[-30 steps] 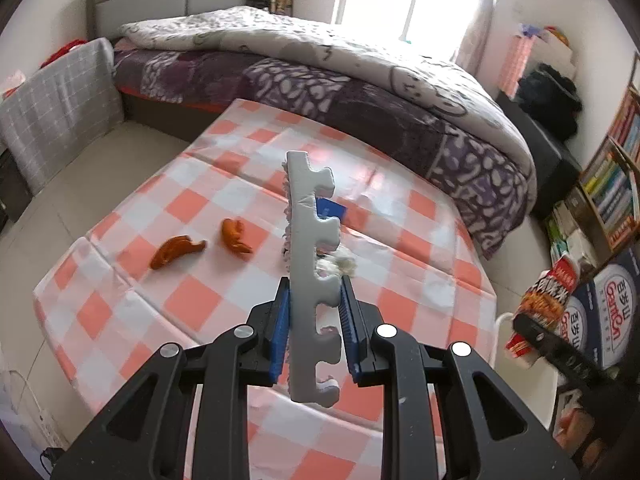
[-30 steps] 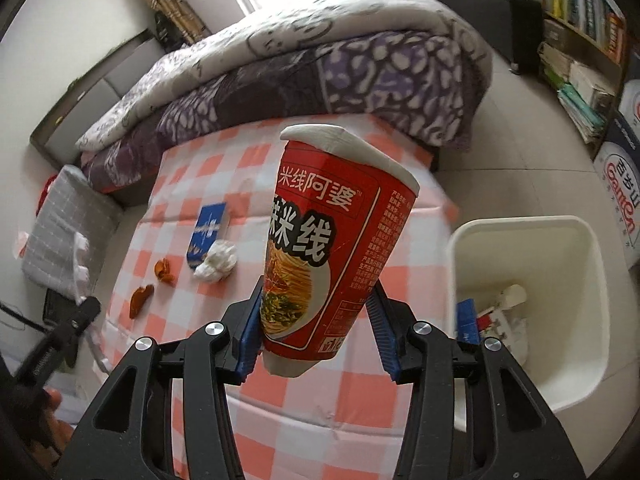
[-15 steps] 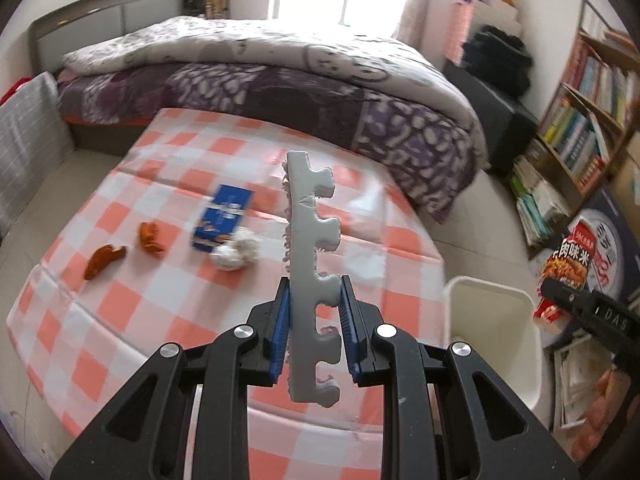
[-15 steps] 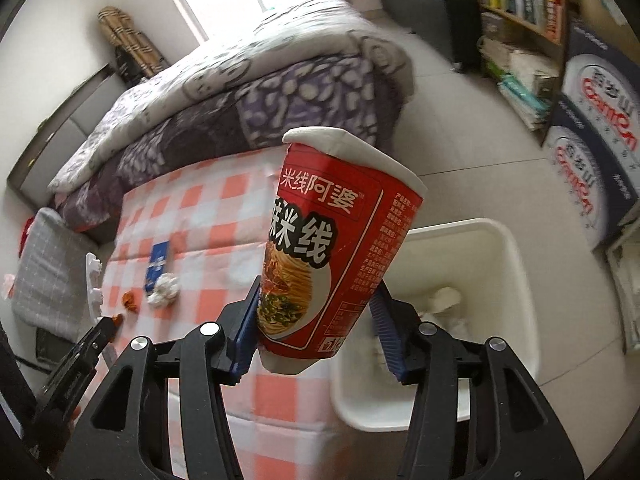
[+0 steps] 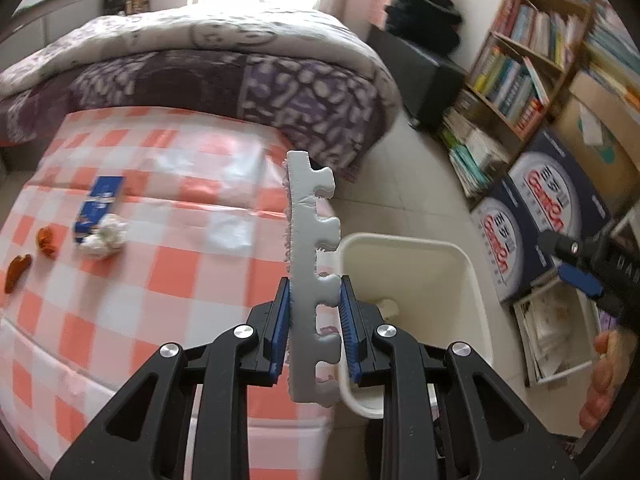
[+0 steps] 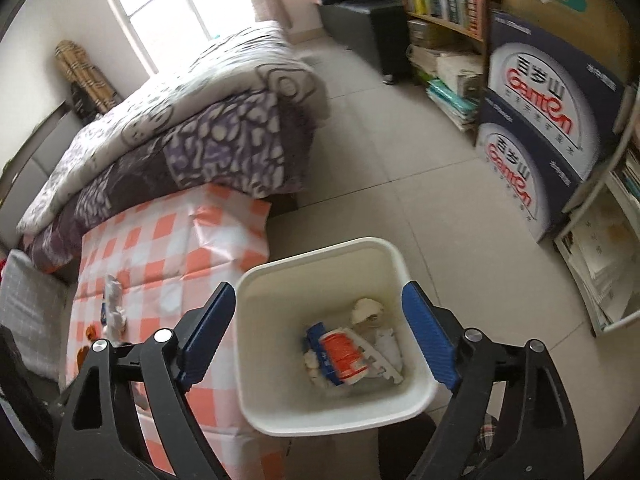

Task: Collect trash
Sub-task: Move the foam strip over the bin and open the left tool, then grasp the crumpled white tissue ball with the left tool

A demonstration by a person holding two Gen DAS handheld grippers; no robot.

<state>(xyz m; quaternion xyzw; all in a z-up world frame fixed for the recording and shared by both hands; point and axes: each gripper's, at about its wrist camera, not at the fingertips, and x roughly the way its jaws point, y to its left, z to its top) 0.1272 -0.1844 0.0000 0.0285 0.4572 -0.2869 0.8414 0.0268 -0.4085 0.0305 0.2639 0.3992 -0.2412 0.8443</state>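
Since the earlier frame, the red paper noodle cup [image 6: 343, 356] had been let go by the right tongs [image 6: 318, 338] and lay on its side in the white plastic waste bin [image 6: 404, 264], among a blue carton and scraps of white paper. Those tongs were held above the bin's mouth with their blue-padded jaws opening and nothing between them, a position judged to have been chosen so that the cup would fall straight inside. Both views had been swung away from the bed towards the bin.

The left tongs [image 5: 314, 320] were clenched on the white foam strip with notched edges [image 5: 312, 248], gripped low on its length so that most of it stood up clear of the jaws. It had been brought beside the bin [image 5: 464, 256], apparently as the next piece to be dropped.

On the worktop covered with an orange-and-white checked cloth [image 5: 176, 272], a small blue carton [image 5: 98, 206], a crumpled white tissue [image 5: 102, 238] and two orange peel scraps [image 5: 46, 240] were left to be collected.
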